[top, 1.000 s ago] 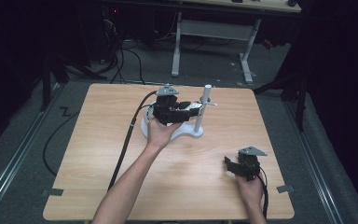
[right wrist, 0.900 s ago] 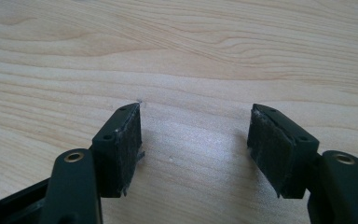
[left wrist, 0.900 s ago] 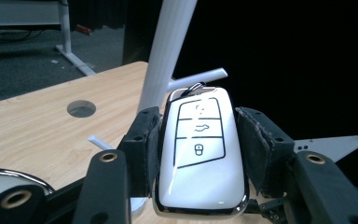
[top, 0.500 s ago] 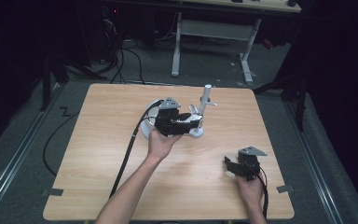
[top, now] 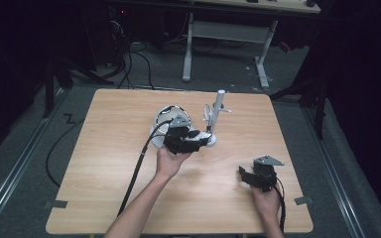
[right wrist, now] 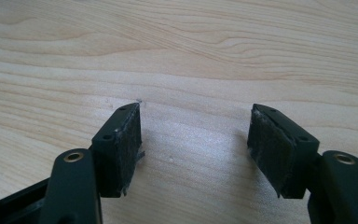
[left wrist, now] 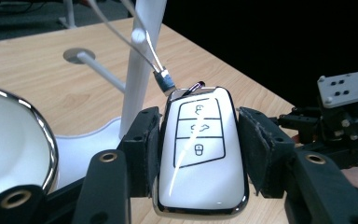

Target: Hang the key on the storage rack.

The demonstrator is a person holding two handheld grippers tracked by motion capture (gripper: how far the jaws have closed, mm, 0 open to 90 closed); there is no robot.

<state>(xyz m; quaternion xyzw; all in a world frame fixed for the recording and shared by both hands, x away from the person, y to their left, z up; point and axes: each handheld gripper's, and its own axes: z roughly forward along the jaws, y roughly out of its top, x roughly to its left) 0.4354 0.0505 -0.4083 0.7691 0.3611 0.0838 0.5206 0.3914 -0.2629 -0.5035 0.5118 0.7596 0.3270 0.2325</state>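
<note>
Dark surroundings, evenly lit wooden table [top: 104, 163], glare streak on glossy key fob [left wrist: 200, 154], soft focus.

The left gripper [top: 201, 139] now sits nearer the person's edge of the table [top: 104, 163] than a second ago, pulled back from the far side toward the middle. The white stand [top: 213, 119] it covered earlier is exposed on its far side. The key fob [left wrist: 200, 149] between its jaws hangs off the stand by a thin cord [left wrist: 135, 39].
</note>
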